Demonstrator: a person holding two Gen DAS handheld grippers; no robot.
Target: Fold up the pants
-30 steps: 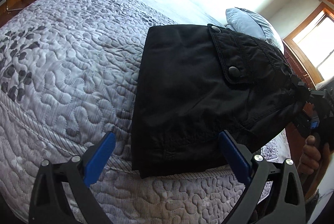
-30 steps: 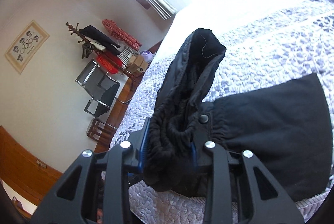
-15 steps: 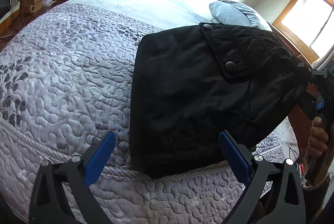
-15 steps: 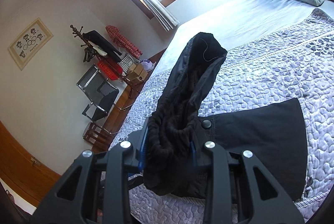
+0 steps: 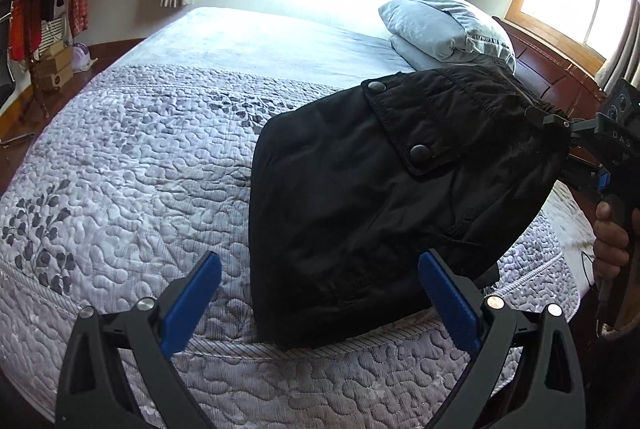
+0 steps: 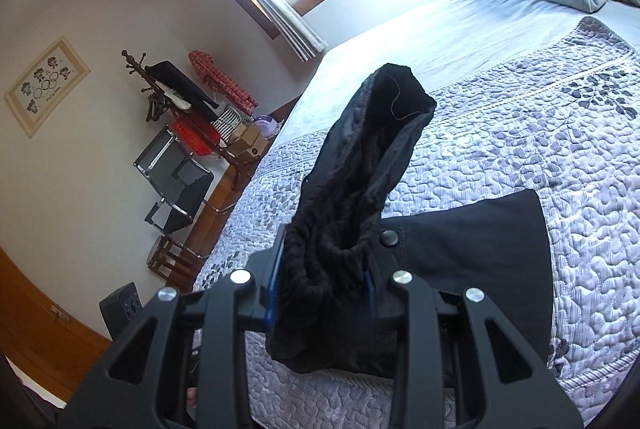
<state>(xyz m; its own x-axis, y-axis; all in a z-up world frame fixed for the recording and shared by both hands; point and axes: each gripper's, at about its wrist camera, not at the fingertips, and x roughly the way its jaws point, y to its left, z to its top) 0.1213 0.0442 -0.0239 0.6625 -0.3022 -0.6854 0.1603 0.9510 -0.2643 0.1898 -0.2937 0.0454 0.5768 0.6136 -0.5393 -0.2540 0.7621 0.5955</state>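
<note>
Black pants [image 5: 360, 197] lie folded near the front edge of the quilted bed, with a snap-button pocket flap on top. My right gripper [image 6: 324, 281] is shut on the bunched elastic waistband [image 6: 340, 237] and holds that end lifted off the bed; the rest of the pants [image 6: 472, 241] rests on the quilt. In the left wrist view the right gripper [image 5: 560, 133] holds the raised end at the right. My left gripper [image 5: 320, 293] is open and empty, just in front of the pants' near edge.
The grey quilted bedspread [image 5: 140, 169] covers the bed. Folded pale blue bedding [image 5: 444, 25] lies at the headboard end. A coat rack [image 6: 160, 97], chair [image 6: 176, 185] and boxes stand by the far wall. The bed's front edge [image 5: 320, 361] is close below the pants.
My right gripper has raised the waistband end higher, so more of the pants hangs off the quilt. The left gripper stays open and has tilted upward.
</note>
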